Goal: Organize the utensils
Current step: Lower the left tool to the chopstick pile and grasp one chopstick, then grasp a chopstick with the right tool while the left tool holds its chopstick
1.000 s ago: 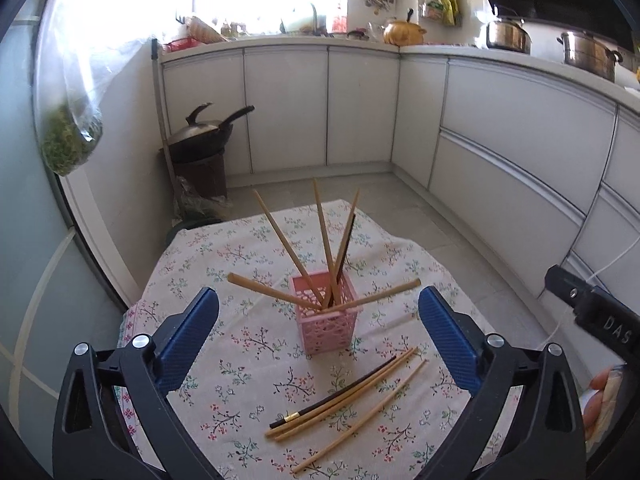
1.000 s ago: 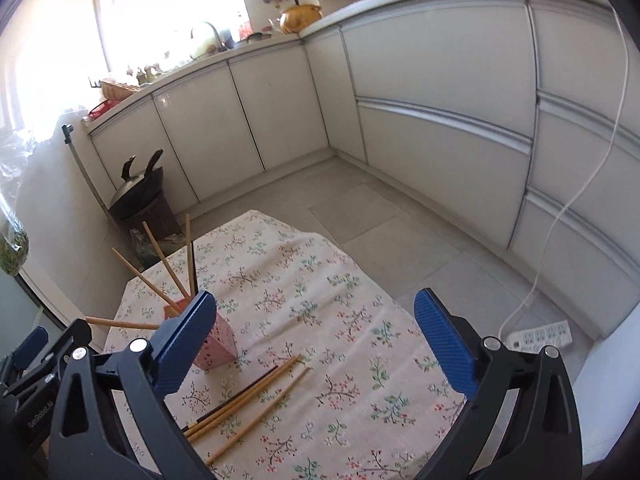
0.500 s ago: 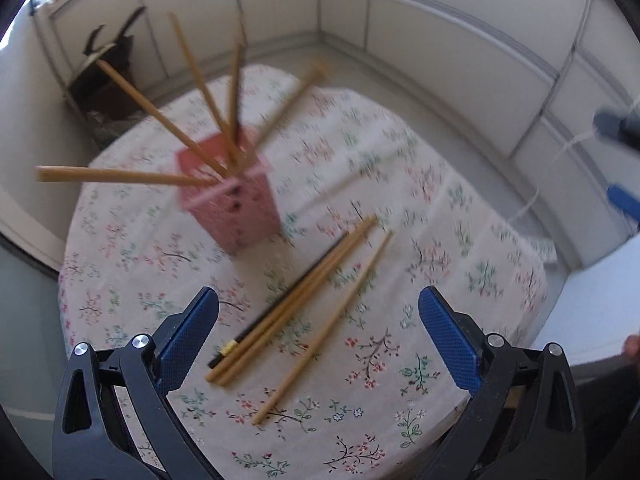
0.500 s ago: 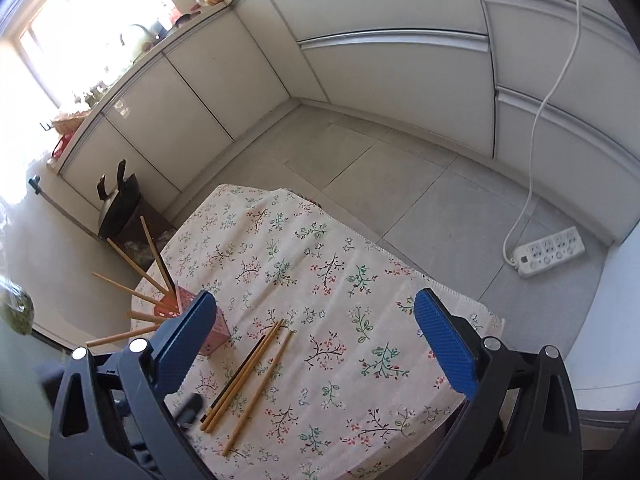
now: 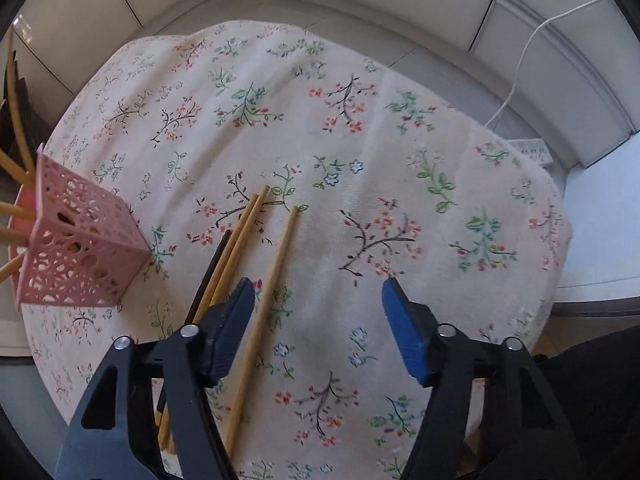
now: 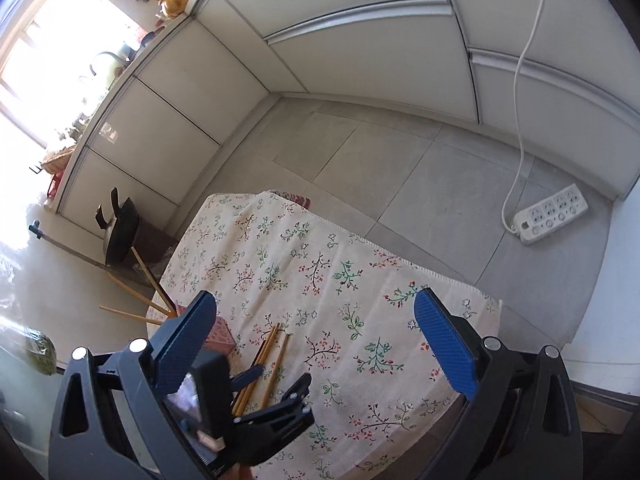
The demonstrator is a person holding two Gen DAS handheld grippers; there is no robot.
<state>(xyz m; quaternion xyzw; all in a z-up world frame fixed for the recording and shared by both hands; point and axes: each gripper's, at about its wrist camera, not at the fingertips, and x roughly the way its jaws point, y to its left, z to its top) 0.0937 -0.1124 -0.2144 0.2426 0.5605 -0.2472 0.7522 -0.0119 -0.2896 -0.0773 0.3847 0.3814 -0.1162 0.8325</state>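
— What do the two hand-held tools look like?

— The left gripper [image 5: 316, 304] has matte black plastic arms with triangular cut-outs, round silver screw heads at the pivots, and flat blue textured pads [image 5: 404, 336] as fingertips.

— And the other?

— The right gripper [image 6: 316, 340] is built the same: black frame, silver screws, blue dimpled pads [image 6: 446, 344]. Seen from it, the left tool carries a boxy black housing behind its fingers.
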